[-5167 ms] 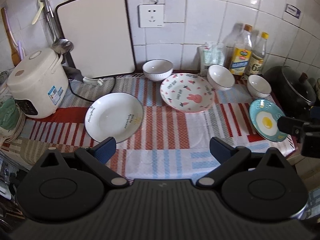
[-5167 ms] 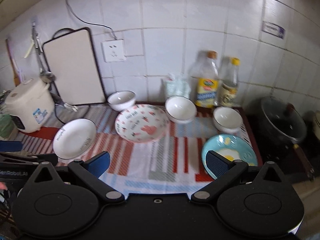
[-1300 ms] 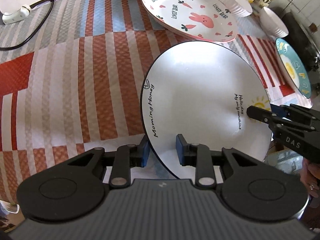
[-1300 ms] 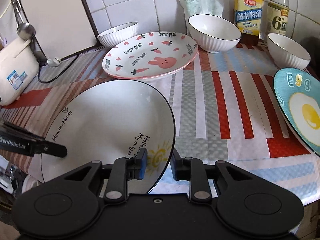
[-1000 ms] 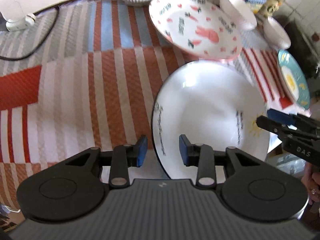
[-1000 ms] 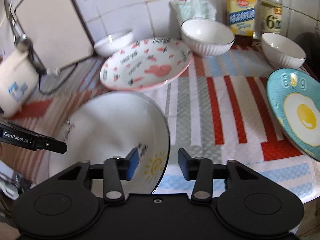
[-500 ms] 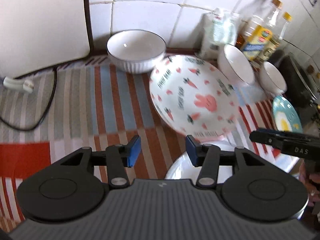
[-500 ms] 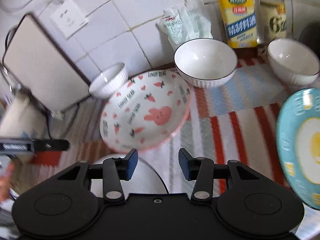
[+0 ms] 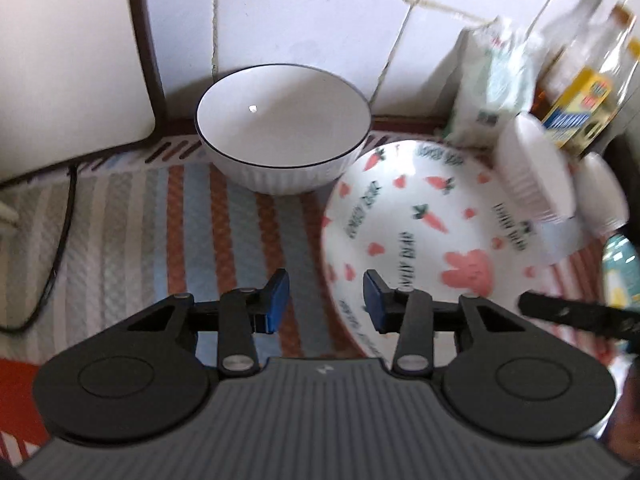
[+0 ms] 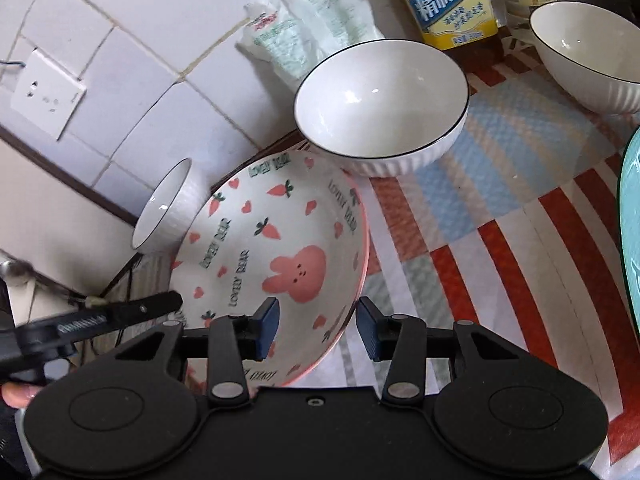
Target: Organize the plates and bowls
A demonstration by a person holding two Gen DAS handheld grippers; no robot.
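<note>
Left hand-held gripper (image 9: 325, 296) tilted down over the striped cloth (image 9: 132, 232) on the surface, jaws apart and closing, nothing pressed between the blue pads (image 9: 276, 296); near rim of the rabbit plate (image 9: 424, 236) straddled by them, not touched. White bowl (image 9: 282, 128) straight ahead of that hand-held gripper, by the tiled wall (image 9: 304, 20), just beside the plate's far-left edge. Two more bowls blurred off to the right, beyond the plate.

Right hand-held gripper (image 10: 316, 330) rolled to one side (whole view slanted), jaws apart, the rabbit plate's near rim between the pads without contact. Another white bowl (image 10: 380, 106) ahead and slightly right, touching or overlapping the plate's far edge, cannot tell which. Third bowl (image 10: 592, 52) far right, yellow-labelled bottle (image 10: 452, 0) behind, blue plate (image 10: 630, 216) at the right edge
</note>
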